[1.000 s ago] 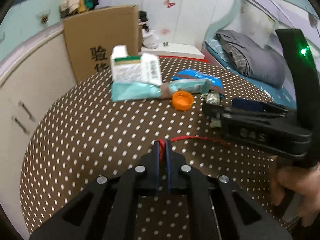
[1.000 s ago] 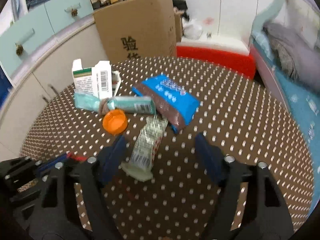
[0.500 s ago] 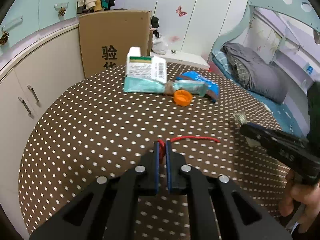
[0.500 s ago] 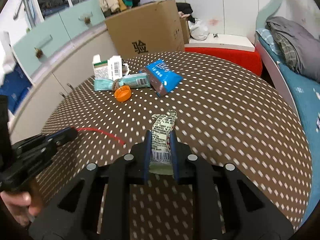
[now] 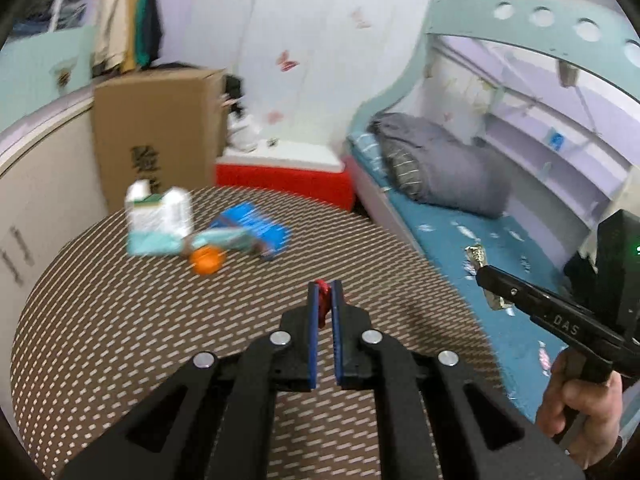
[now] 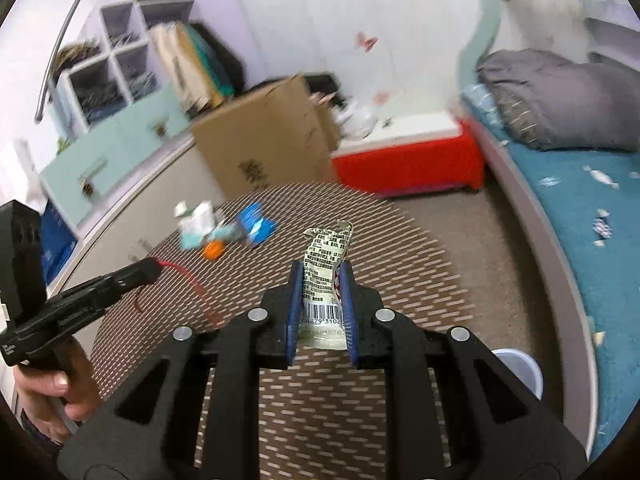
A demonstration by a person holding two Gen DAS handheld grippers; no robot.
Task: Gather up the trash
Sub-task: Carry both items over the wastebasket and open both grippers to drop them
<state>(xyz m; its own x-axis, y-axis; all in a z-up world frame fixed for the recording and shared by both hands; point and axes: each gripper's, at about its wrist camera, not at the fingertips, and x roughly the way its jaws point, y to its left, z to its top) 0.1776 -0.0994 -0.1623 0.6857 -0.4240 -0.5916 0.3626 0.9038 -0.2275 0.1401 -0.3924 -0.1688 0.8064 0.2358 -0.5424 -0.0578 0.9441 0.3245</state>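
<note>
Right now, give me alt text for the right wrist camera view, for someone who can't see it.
The right gripper is shut on a crumpled pale printed wrapper with a barcode above a round brown white-dotted table. At left, the left gripper pinches a thin red string; more litter lies blurred at the far edge.

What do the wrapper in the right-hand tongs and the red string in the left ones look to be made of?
The wrapper looks like thin plastic film, glossy and crinkled, printed with text and a barcode. The red string seems a thin plastic strip or coated wire: it holds a stiff curve in the air; which, I cannot tell.
</note>
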